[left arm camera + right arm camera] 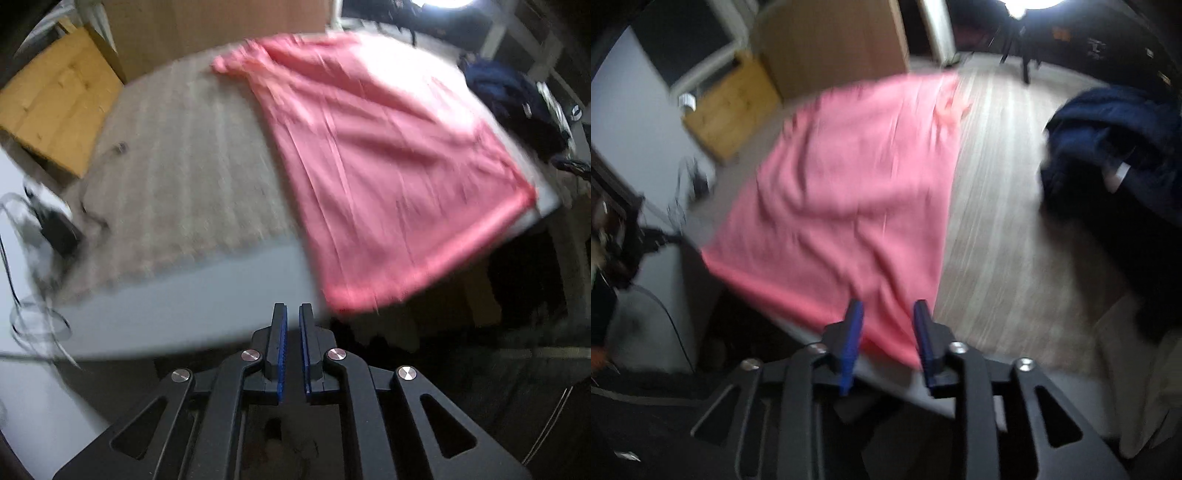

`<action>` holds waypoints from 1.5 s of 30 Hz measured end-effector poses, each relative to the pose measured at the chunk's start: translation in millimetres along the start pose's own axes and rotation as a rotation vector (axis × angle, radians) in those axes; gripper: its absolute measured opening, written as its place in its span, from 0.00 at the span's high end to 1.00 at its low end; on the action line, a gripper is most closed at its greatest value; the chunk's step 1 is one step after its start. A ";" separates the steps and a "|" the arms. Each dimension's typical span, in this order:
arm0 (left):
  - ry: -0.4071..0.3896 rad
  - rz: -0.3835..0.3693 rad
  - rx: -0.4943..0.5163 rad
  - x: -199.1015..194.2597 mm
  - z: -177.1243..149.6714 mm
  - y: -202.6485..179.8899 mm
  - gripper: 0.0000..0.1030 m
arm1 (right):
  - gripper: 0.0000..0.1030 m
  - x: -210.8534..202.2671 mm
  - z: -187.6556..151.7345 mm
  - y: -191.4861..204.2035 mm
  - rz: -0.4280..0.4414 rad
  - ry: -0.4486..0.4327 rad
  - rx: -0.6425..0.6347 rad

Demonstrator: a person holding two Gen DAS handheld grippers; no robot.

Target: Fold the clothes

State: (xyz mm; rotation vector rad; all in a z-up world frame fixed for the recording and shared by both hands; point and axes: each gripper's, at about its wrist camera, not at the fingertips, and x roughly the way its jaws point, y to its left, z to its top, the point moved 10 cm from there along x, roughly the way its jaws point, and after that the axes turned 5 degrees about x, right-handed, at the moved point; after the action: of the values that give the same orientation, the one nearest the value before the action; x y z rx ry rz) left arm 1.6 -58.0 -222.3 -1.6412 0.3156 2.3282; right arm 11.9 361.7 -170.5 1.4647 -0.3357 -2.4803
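Note:
A pink garment (369,166) lies spread flat on the bed's grey striped cover (177,166), its near hem hanging slightly over the front edge. My left gripper (292,306) hovers over the bed's front edge just left of the hem's corner, apart from the cloth; its jaws are nearly together with only a thin slit and nothing in it. In the right wrist view the pink garment (849,203) fills the middle. My right gripper (888,304) stands open above the hem's near corner; cloth shows behind the gap and the pads do not press it.
A dark navy pile of clothes (1115,147) sits on the bed's right side and shows at the far right as the navy pile (509,96). A wooden bedside table (55,99) stands left of the bed. A black adapter (59,229) and cables (37,321) lie at the left.

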 end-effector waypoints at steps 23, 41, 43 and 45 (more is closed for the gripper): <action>-0.062 0.052 0.029 171.4 360.0 140.6 0.74 | 0.54 175.1 279.9 -94.5 -0.182 -0.118 0.227; -0.041 0.055 0.179 189.7 354.3 138.7 1.00 | 0.96 176.4 298.5 -83.2 -0.221 -0.211 0.220; -0.027 0.111 0.152 188.0 347.1 160.0 1.00 | 0.96 160.8 295.3 -89.6 -0.332 -0.241 0.197; -0.009 0.122 0.111 189.6 342.0 172.7 1.00 | 0.89 159.2 290.1 -91.7 -0.371 -0.226 0.177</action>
State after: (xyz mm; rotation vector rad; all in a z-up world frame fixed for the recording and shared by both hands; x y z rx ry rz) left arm -420.3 -88.2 -283.9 -1.6004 0.5469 2.3579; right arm -325.9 418.9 -194.0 1.4209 -0.3597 -2.9933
